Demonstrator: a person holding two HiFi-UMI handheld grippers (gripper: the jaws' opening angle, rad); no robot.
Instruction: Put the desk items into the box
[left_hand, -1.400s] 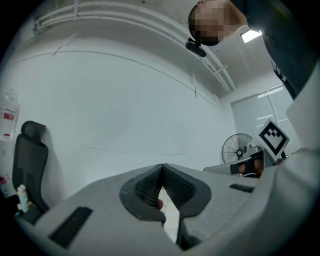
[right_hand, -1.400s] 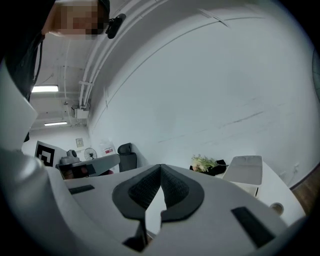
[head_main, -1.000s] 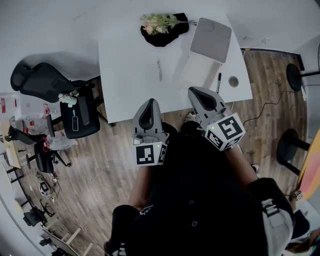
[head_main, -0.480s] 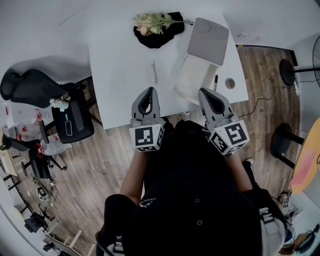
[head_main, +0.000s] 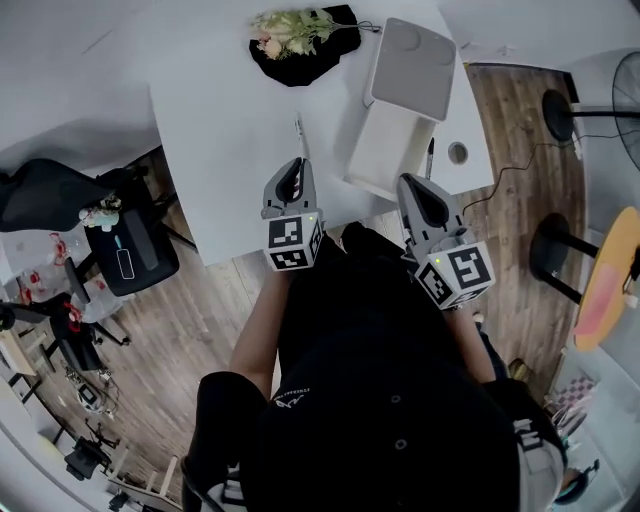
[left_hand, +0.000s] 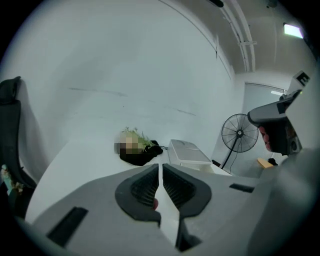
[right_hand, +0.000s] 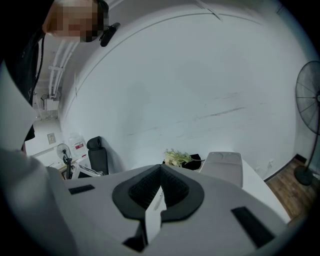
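Note:
An open white box (head_main: 385, 150) with its lid (head_main: 413, 70) raised stands on the white table (head_main: 230, 120), right of centre. A silver pen (head_main: 298, 136) lies left of the box, and a black pen (head_main: 430, 158) and a small round roll (head_main: 457, 153) lie right of it. A bunch of flowers (head_main: 290, 28) rests on a black cloth at the far edge. My left gripper (head_main: 291, 167) is shut and empty, just short of the silver pen. My right gripper (head_main: 413, 185) is shut and empty at the near table edge, below the box. The box (left_hand: 187, 153) and flowers (right_hand: 177, 157) show ahead of both grippers.
A black office chair (head_main: 60, 190) and a small cart (head_main: 125, 255) stand left of the table. A floor fan (left_hand: 239, 135) and round stool bases (head_main: 555, 250) are on the wood floor to the right. A white wall runs behind the table.
Both grippers have moved forward toward the table, the left one reaching over its near edge close to the silver pen. Their jaws stayed shut.

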